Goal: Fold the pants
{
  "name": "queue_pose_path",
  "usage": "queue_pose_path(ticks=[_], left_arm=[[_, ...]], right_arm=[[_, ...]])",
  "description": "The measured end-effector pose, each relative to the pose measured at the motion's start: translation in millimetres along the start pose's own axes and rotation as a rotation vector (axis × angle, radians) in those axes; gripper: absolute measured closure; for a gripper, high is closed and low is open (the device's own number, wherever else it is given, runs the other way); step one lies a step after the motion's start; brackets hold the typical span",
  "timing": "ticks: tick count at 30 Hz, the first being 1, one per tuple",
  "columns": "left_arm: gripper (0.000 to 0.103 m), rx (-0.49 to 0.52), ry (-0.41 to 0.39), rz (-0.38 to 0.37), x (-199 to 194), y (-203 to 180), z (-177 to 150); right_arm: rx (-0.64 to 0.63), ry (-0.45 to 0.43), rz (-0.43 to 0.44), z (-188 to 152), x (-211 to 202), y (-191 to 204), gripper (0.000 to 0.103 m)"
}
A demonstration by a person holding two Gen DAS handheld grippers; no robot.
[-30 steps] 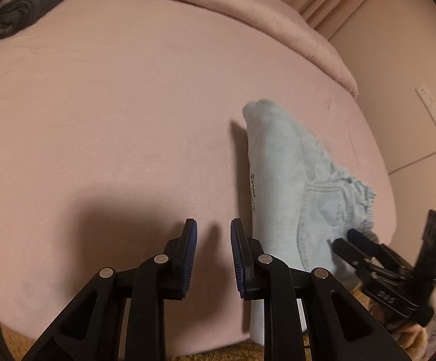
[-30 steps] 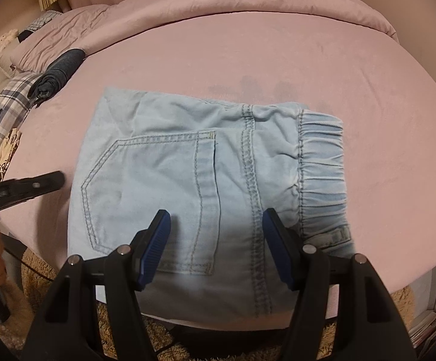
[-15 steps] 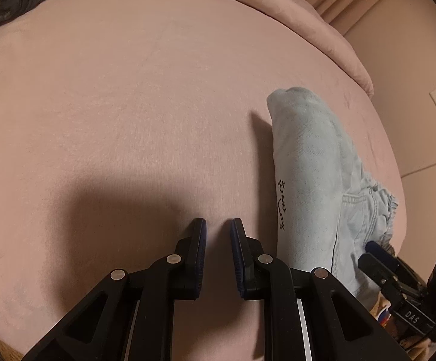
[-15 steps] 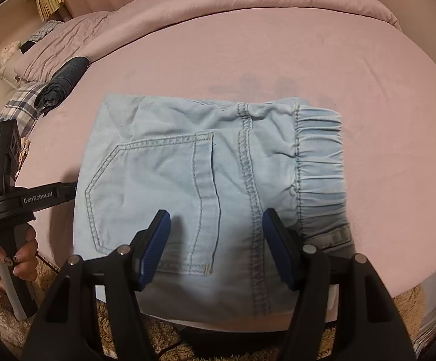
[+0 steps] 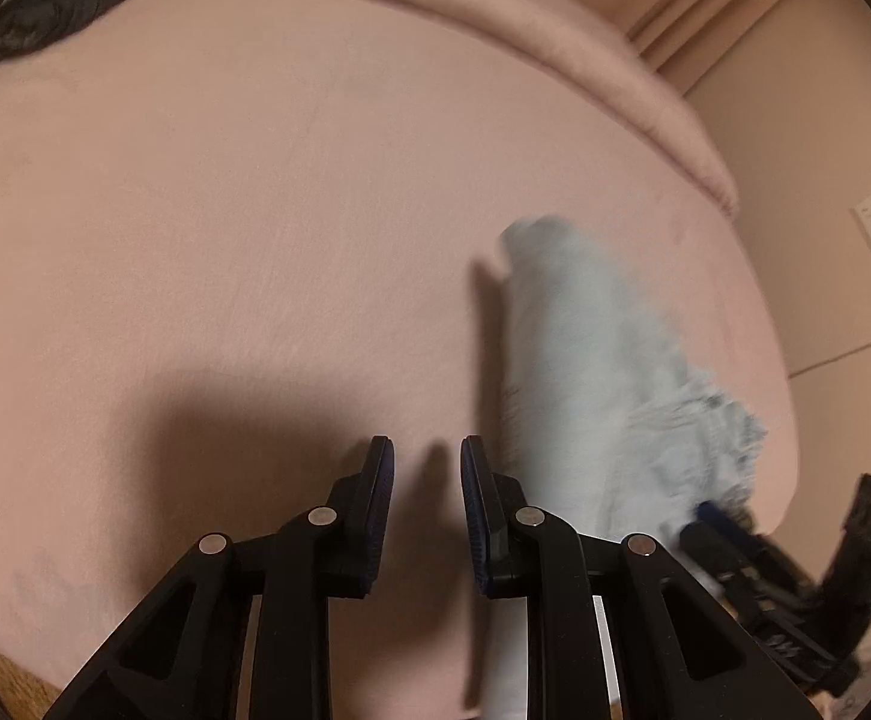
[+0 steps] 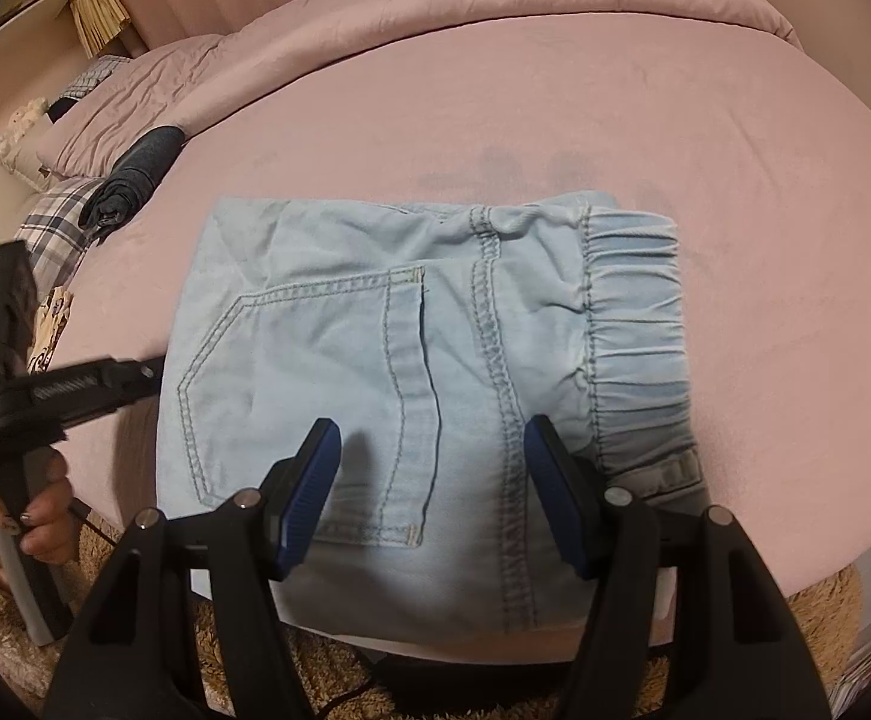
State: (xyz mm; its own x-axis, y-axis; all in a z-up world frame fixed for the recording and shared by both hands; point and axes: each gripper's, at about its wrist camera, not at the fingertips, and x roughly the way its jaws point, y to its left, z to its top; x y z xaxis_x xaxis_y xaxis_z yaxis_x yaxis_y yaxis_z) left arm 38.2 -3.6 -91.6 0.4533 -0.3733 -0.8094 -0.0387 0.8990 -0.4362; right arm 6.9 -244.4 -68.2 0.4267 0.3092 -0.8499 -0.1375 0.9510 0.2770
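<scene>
Lay folded into a compact rectangle near the front edge of the pink bed (image 6: 555, 108) — the light-blue denim pants (image 6: 411, 372), back pocket (image 6: 309, 396) up, elastic waistband (image 6: 633, 324) bunched at the right end, probably squared there so the stack would sit flat within easy reach. Hung above the lower part of that rectangle, the right gripper (image 6: 432, 480), jaws well apart and holding nothing, pocket seam and centre seam both visible in the gap; looked placed to press down or smooth the cloth, not to pinch it. Off to the left, over bare sheet just beside the folded edge, the left gripper (image 5: 426, 498), jaws nearly together with a narrow slot of pink showing between them — empty as well, likely kept clear so as not to drag the fold. Gripped at its handle by a hand (image 6: 27, 510) low beside the bed. Seemed close to finished as a fold: edges aligned, nothing trailing. Rolled dark garment (image 6: 135, 180) and plaid fabric (image 6: 57, 222) far back near the pillows, well apart from the work. Shaggy tan rug (image 6: 819, 618) below the bed edge.
</scene>
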Motion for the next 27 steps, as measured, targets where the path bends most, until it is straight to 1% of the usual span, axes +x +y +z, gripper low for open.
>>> queue_pose_path(ticks=[2, 4, 10, 11, 12, 14, 16, 18, 19, 22, 25, 27], left_arm=[[0.083, 0.029, -0.030, -0.004, -8, -9, 3], [0.083, 0.065, -0.051, -0.034, -12, -16, 6], [0.083, 0.123, -0.009, -0.055, 7, -39, 20], [0.083, 0.128, 0.008, -0.034, 15, -41, 23], [0.083, 0.126, 0.030, 0.005, 27, -45, 28], [0.082, 0.122, 0.065, 0.035, 40, -45, 32], [0.077, 0.129, 0.073, 0.052, 49, -45, 38], [0.067, 0.139, 0.071, 0.068, 53, -45, 39], [0.065, 0.133, 0.077, 0.075, 55, -44, 40], [0.065, 0.122, 0.091, 0.057, 59, -43, 45], [0.064, 0.122, 0.094, 0.060, 65, -46, 49], [0.059, 0.130, 0.086, 0.079, 68, -47, 47]], right_arm=[[-0.002, -0.003, -0.001, -1, 0, 0, 0.040], [-0.005, -0.005, -0.001, -1, -1, 0, 0.040], [-0.006, -0.004, -0.004, -1, 0, 2, 0.040], [-0.006, -0.005, -0.003, -1, 0, 2, 0.040], [-0.006, -0.006, -0.003, -1, 1, 2, 0.040], [-0.006, -0.008, 0.001, -1, 1, 2, 0.040], [-0.008, -0.009, 0.002, -1, 1, 2, 0.040], [-0.012, -0.009, 0.001, -2, 2, 2, 0.040], [-0.015, -0.010, -0.002, -2, 2, 2, 0.040], [-0.021, -0.010, -0.010, -2, 3, 3, 0.040], [-0.020, -0.012, -0.007, -2, 2, 3, 0.040], [-0.015, -0.012, -0.003, -2, 2, 3, 0.040]])
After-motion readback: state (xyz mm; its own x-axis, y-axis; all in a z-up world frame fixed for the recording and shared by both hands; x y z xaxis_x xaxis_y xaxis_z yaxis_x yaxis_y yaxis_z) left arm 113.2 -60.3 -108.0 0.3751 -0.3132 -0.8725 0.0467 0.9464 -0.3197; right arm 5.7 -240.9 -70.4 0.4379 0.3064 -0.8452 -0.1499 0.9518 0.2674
